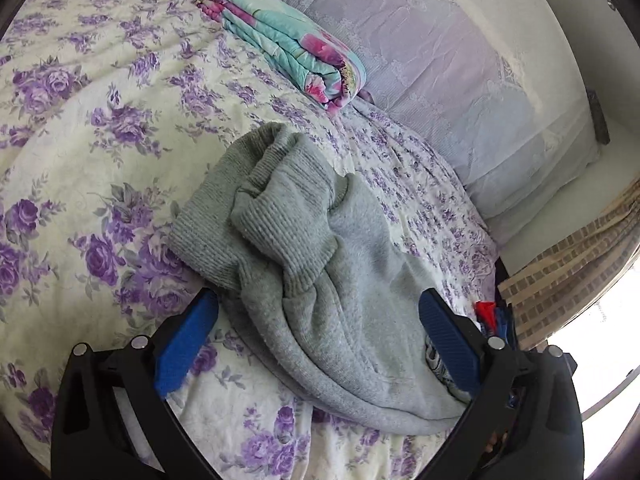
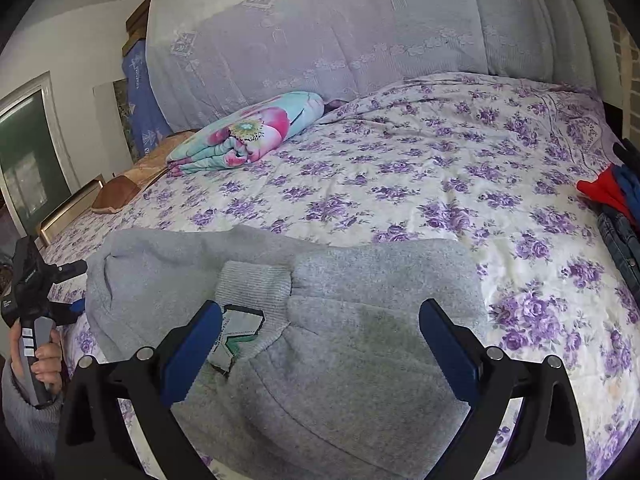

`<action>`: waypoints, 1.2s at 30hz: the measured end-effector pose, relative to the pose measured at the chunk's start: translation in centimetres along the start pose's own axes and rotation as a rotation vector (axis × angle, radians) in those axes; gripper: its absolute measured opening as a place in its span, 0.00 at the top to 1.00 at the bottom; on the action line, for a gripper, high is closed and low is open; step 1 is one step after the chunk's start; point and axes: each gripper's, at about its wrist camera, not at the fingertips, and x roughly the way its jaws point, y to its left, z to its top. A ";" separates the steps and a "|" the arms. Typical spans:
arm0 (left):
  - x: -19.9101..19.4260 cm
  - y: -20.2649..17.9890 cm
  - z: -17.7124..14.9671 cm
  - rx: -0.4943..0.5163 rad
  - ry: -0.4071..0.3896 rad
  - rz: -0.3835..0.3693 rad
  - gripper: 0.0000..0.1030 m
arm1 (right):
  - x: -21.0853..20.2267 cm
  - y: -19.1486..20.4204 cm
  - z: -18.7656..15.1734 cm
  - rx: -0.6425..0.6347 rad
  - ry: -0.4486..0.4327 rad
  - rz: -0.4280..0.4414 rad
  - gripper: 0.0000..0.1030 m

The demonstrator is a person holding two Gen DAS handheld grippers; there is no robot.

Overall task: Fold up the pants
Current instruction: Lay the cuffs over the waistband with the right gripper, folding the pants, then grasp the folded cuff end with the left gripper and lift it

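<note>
Currently, both grippers, left gripper (image 1: 318, 312) and right gripper (image 2: 320, 324), stand wide, empty, over the grey pants (image 2: 320, 300) near the bed's (image 2: 400, 184) front edge; long axis runs left-right.

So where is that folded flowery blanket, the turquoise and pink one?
The folded blanket lies at the far side of the bed, against the big lilac-covered bedding, beyond the grey pants; it appears left of centre in the right wrist view.

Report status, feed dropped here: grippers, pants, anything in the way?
Both hand-held grippers open, left, right. Grey pants bunched on bedspread, ungripped. Clothes pile at bed edge, apart.
</note>
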 end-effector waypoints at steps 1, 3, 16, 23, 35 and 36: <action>0.1 0.1 0.2 -0.015 0.003 -0.004 0.05 | 0.2 -0.2 0.0 0.008 0.005 0.005 0.04; 0.4 0.1 0.5 -0.036 0.003 0.001 0.05 | 0.4 -0.5 -0.1 0.022 0.012 0.013 0.04; 1.0 0.8 1.0 -0.078 -0.016 0.100 0.47 | 0.8 -1.8 -0.1 0.041 0.005 0.055 0.04; 0.5 -0.2 0.5 -0.035 -0.036 0.100 0.60 | 1.7 -0.4 1.0 -0.022 0.030 0.021 0.04; 2.8 -1.8 0.3 0.000 -0.060 0.139 0.17 | 4.1 -0.4 -0.3 -0.035 0.109 0.020 0.04; 2.7 -1.8 0.1 -0.001 -0.073 0.147 0.23 | 4.0 -0.4 -0.3 -0.034 0.106 0.023 0.04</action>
